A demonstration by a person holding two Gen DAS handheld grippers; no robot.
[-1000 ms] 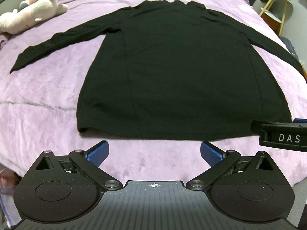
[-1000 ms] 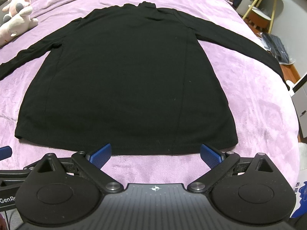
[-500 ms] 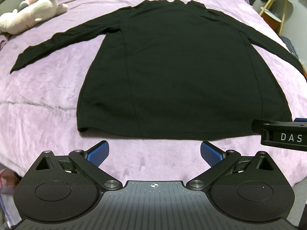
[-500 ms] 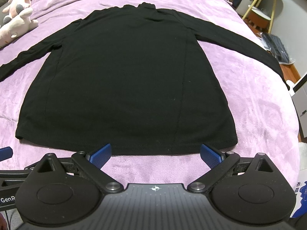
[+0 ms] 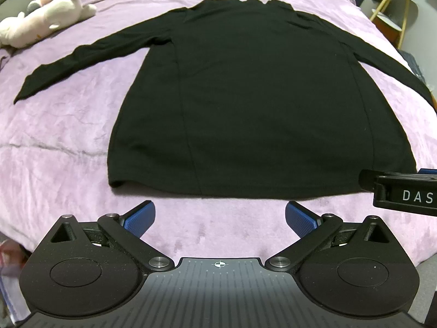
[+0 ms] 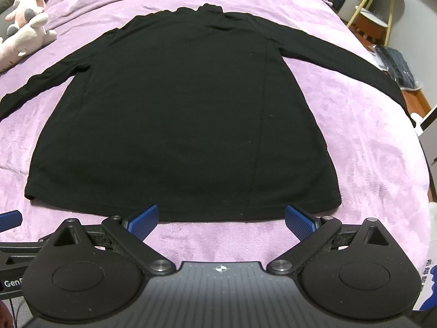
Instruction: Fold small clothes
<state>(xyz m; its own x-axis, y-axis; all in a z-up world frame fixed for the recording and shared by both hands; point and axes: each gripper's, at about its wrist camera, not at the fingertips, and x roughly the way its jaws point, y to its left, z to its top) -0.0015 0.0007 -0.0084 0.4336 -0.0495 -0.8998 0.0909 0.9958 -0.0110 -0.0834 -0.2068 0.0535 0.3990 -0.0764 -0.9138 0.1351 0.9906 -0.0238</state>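
Observation:
A black long-sleeved top (image 5: 245, 95) (image 6: 177, 109) lies flat on the purple bedspread (image 5: 54, 136) (image 6: 368, 150), hem nearest me, collar far, both sleeves spread outward. My left gripper (image 5: 220, 214) hovers open just short of the hem, blue pads wide apart and nothing between them. My right gripper (image 6: 221, 218) is open too, its left pad at the hem edge near the garment's right corner. The right gripper's side shows at the right edge of the left wrist view. Neither touches the cloth that I can see.
A pink and white plush toy (image 5: 46, 11) (image 6: 21, 27) lies at the far left of the bed. A yellow-legged side table (image 5: 393, 8) (image 6: 377, 8) and a dark keyboard-like item (image 6: 396, 65) stand beyond the bed's right edge.
The right gripper has crept slightly forward toward the hem. The left gripper and the top have stayed put.

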